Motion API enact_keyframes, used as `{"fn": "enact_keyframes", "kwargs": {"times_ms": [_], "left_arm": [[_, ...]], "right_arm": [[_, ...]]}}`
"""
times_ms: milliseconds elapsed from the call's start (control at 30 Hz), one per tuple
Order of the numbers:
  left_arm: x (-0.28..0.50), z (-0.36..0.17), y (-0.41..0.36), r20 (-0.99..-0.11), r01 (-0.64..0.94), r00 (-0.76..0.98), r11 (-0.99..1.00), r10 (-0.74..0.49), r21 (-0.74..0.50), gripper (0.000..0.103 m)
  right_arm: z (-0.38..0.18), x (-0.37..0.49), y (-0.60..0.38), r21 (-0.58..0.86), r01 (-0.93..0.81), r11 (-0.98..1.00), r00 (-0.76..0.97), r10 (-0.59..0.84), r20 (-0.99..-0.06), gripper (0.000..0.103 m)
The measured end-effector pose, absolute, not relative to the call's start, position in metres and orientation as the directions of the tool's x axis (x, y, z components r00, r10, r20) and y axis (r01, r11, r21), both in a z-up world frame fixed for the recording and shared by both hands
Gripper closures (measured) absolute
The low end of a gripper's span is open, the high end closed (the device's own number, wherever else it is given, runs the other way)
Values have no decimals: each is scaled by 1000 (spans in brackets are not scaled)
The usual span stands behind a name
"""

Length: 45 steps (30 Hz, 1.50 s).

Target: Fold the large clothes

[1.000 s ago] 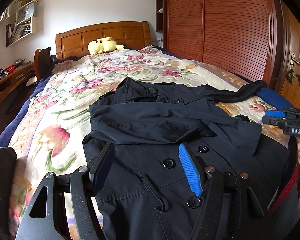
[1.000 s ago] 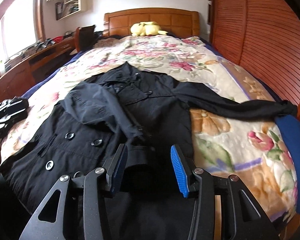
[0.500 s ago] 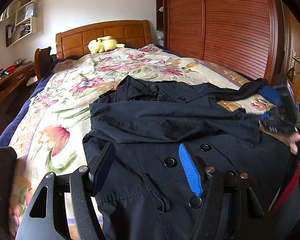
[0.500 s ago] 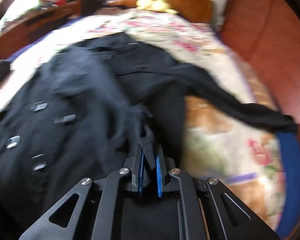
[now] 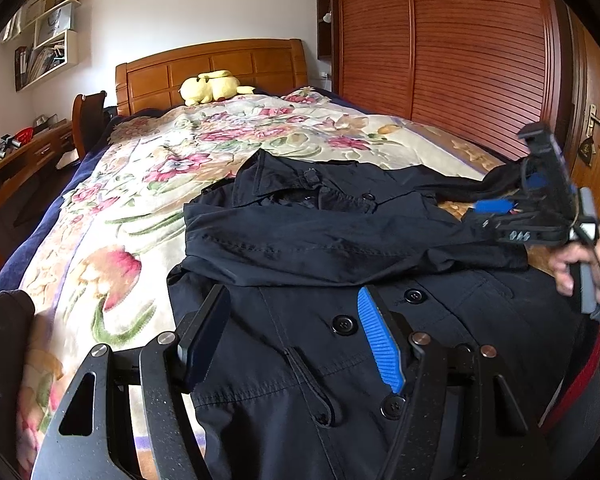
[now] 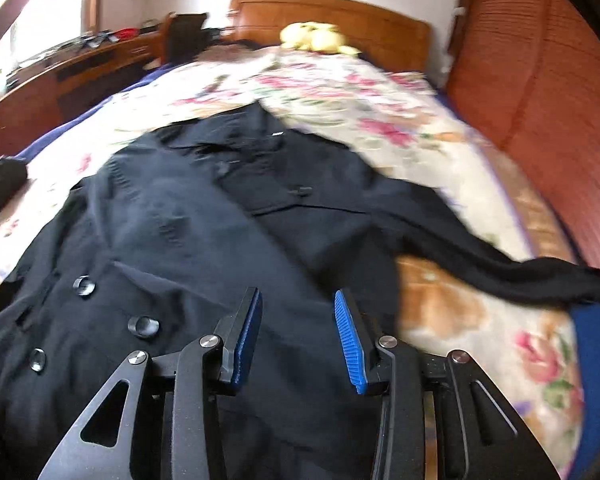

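Navy woven coat [image 5: 340, 248] lies creased; left gripper [image 5: 296, 336] gapes, right gripper [image 6: 296, 336] just reopened, both empty.

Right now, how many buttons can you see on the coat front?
4 in the left wrist view: upper right, centre, lower right, collar. More may be hidden under the folded sleeve.

I note dark navy double-breasted cotton coat [image 5: 340, 344] lying front up on floral bedspread, one sleeve folded across chest, other sleeve outstretched.
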<state>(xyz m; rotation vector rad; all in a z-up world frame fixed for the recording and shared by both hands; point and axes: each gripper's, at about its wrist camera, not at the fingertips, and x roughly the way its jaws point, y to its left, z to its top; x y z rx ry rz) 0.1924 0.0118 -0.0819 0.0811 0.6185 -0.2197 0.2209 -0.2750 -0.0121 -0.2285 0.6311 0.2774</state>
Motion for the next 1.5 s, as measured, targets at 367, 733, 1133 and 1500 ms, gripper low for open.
{"fn": "enact_keyframes", "kwargs": {"times_ms": [367,733,1133,1500], "left_arm": [[189,-75,19,-553,207,813,978,-182,-17,36],[189,-74,15,-541,212,821,977,-184,-11,36],[195,-76,4,-507,198,843,980,-183,-26,36],[197,-79,-17,-526,238,827,971,-199,7,36]], "right_arm": [[-79,232,-259,-119,-464,878,626,230,-745,64],[-38,196,-343,-125,-310,943,747,160,-645,64],[-79,232,-357,-69,-250,966,669,121,-734,63],[-80,243,-376,40,-247,968,614,188,-766,48]]}}
